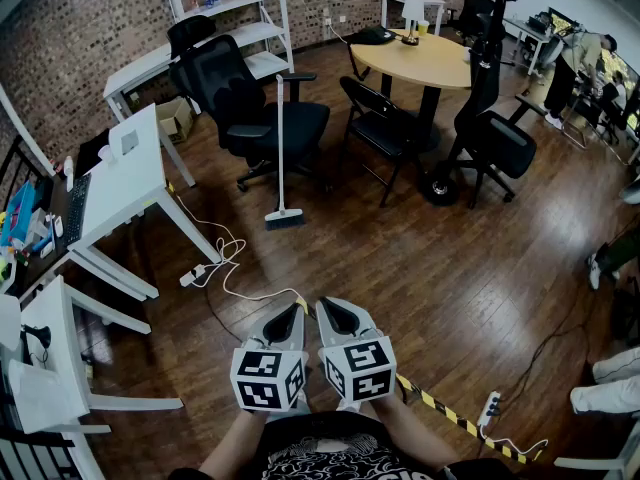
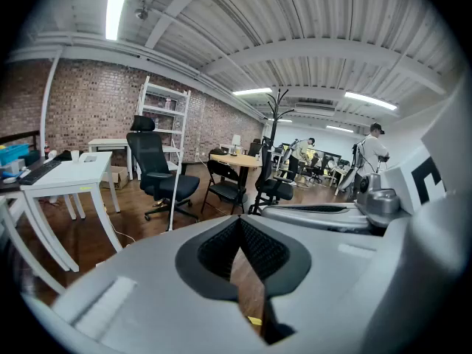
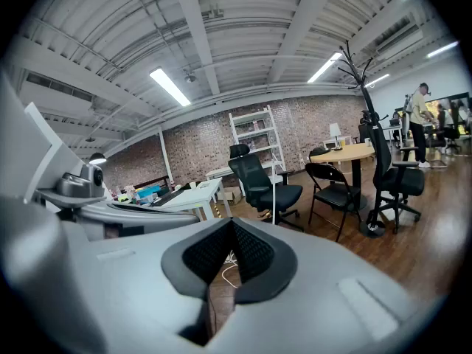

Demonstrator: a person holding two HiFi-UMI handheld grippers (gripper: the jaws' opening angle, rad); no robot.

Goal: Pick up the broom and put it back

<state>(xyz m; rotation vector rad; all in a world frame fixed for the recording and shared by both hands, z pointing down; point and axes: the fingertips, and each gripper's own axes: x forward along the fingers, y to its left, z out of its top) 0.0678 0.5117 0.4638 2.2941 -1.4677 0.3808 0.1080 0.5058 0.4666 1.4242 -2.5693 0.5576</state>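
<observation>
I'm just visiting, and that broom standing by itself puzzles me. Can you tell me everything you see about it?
The broom has a long, thin pale handle and a flat head with dark bristles. It stands nearly upright, head on the wooden floor, handle seemingly propped against the black office chair. Nothing grips it.

Nothing legible here: the gripper cubes (image 1: 268, 378) show only black-and-white square patterns, and the shirt print (image 1: 320, 460) is too blurred to read.
</observation>
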